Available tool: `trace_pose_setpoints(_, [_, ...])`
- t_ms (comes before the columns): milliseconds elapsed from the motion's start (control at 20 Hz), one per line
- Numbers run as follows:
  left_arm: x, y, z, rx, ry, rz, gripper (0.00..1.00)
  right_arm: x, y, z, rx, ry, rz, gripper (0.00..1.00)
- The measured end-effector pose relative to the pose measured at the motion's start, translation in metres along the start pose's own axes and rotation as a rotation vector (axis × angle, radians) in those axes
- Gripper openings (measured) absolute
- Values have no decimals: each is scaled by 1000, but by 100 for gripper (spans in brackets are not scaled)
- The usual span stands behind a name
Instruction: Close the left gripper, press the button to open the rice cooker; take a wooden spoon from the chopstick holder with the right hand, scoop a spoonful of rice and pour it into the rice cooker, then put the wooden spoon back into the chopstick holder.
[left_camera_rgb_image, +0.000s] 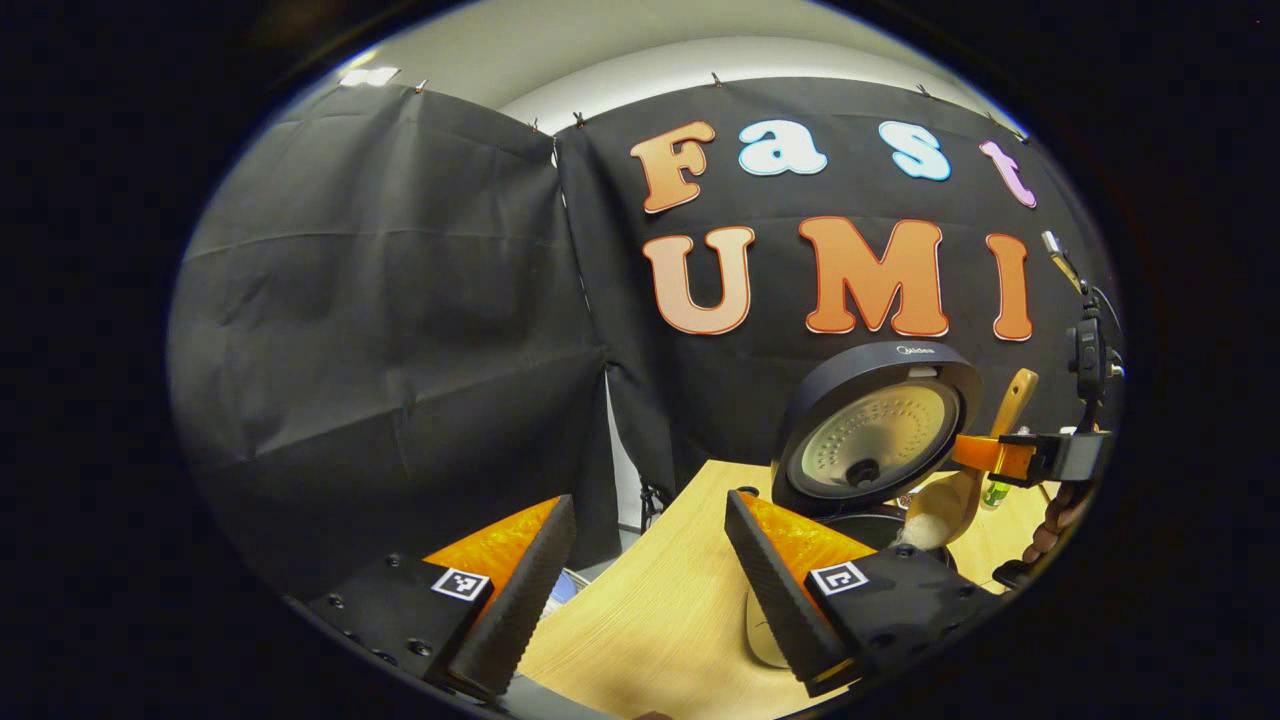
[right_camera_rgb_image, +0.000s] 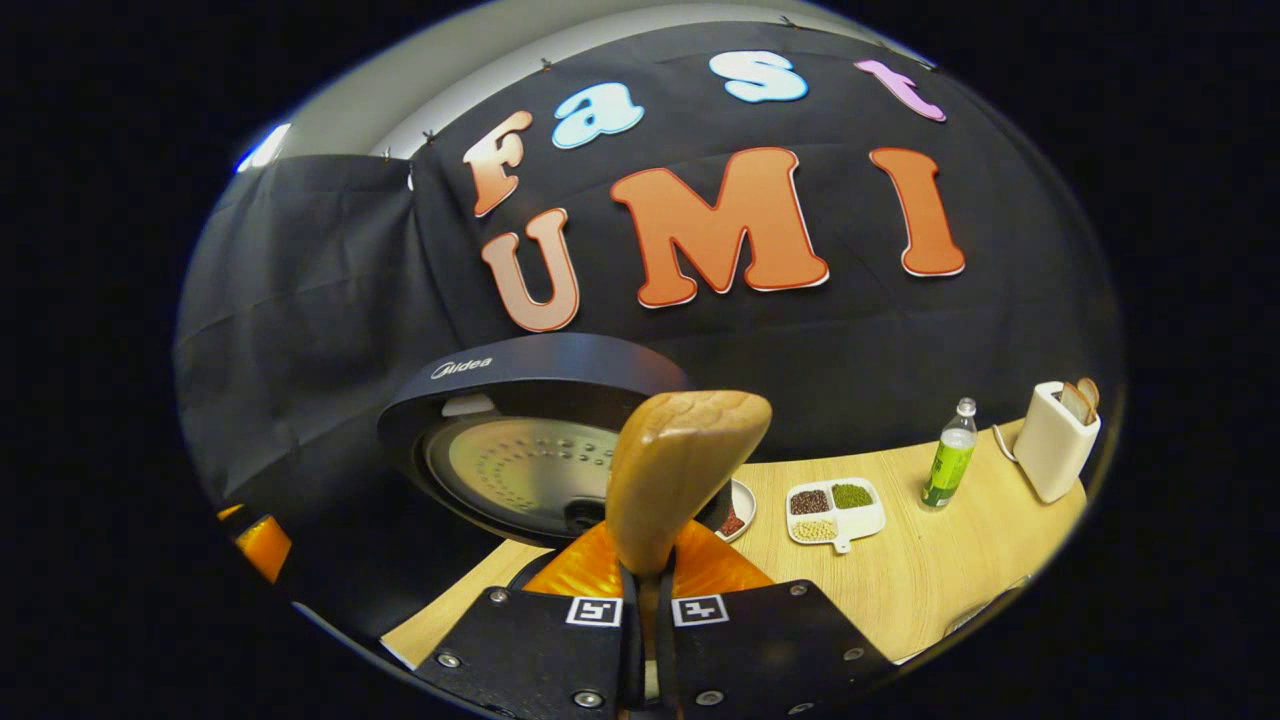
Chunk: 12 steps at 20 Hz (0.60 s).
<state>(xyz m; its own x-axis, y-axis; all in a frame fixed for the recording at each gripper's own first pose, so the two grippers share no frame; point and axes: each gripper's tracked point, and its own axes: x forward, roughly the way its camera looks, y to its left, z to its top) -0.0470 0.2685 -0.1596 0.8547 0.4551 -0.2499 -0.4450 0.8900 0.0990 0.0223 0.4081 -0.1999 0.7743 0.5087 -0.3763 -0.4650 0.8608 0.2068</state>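
Observation:
The dark rice cooker stands with its lid (left_camera_rgb_image: 875, 430) raised, the inner plate facing me; the pot's rim (left_camera_rgb_image: 880, 522) shows just beyond my right finger. My left gripper (left_camera_rgb_image: 650, 590) is open with nothing between its fingers, low over the wooden table, left of the cooker. Farther off, my right gripper (left_camera_rgb_image: 1040, 455) holds the wooden spoon (left_camera_rgb_image: 940, 512) tilted down over the pot, with white rice at its bowl. In the right gripper view, the right gripper (right_camera_rgb_image: 648, 590) is shut on the spoon's handle (right_camera_rgb_image: 680, 470), which rises before the lid (right_camera_rgb_image: 530, 440). The white chopstick holder (right_camera_rgb_image: 1055, 440) stands far right.
On the wooden table (right_camera_rgb_image: 930, 580) right of the cooker are a small plate (right_camera_rgb_image: 740, 512), a white divided tray of beans (right_camera_rgb_image: 835, 510) and a green bottle (right_camera_rgb_image: 948, 455). An orange part of the left gripper (right_camera_rgb_image: 262, 545) shows low at the left. Black cloth walls close the back.

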Motion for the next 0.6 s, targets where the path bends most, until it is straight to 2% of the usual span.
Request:
trace_pose_setpoints(250, [1,1,-7,1,8,2,94,0,28,-7,-217,-15,74,4])
trace_pose_setpoints(450, [1,0,-8,6,9,-2,94,-9,48,2,-408,-90,132,4])
trace_pose_setpoints(600, [2,-5,-6,13,2,-5,94,-17,54,-2,-479,-114,186,4])
